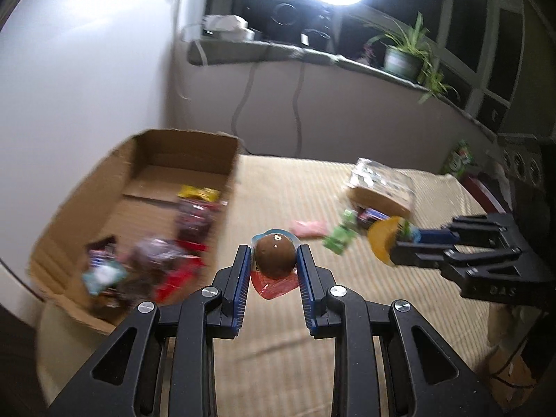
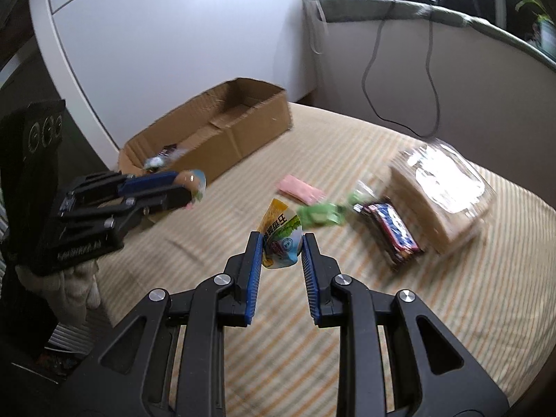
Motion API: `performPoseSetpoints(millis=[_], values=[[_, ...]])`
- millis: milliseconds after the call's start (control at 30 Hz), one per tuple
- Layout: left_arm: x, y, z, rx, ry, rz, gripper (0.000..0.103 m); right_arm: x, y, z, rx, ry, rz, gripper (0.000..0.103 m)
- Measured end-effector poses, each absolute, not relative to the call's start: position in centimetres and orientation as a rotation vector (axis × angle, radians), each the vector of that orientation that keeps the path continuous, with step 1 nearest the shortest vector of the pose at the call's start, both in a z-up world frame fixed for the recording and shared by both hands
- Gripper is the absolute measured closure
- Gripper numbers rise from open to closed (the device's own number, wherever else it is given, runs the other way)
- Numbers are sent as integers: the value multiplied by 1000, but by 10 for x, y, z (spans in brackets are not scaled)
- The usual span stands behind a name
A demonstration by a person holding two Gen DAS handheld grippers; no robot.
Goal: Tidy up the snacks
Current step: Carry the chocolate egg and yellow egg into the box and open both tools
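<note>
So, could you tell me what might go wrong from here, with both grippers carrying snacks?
The left gripper pinches a round brown snack by its curved sides, so it may squirt out before reaching the cardboard box. The right gripper holds a small packet only near its fingertips; it could slip.

Left tool (image 1: 272,260) hovering level, fingers closing on something held between them, right tool (image 2: 280,246) alongside, likewise clamping, both raised off the bed

Home bedroom: beige striped fabric bed cover (image 2: 382,312), green potted houseplant (image 1: 405,52) on grey stone windowsill (image 1: 278,50) (night outside), white wall (image 1: 87,69).
</note>
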State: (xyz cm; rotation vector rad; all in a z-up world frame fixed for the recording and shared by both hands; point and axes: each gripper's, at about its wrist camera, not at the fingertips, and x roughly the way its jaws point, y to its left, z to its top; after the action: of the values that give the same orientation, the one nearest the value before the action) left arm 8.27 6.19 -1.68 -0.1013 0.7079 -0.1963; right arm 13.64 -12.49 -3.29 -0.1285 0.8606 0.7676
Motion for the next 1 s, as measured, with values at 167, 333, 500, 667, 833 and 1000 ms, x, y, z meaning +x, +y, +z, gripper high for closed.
performPoseSetpoints(millis=[167, 333, 500, 667, 833, 1000], values=[[85, 97, -12, -116, 687, -129, 78, 133, -99, -26, -147, 846, 816, 79], [90, 124, -15, -122, 691, -79, 78, 130, -69, -20, -164, 834, 863, 79], [102, 145, -19, -119, 701, -40, 78, 127, -39, -17, -191, 822, 908, 79], [116, 158, -21, -106, 714, -15, 78, 125, -8, -17, -214, 819, 950, 79], [125, 164, -22, -96, 723, -5, 78, 121, 18, -18, -242, 817, 987, 79], [133, 167, -25, -95, 733, -2, 78, 119, 37, -19, -259, 822, 1015, 79]])
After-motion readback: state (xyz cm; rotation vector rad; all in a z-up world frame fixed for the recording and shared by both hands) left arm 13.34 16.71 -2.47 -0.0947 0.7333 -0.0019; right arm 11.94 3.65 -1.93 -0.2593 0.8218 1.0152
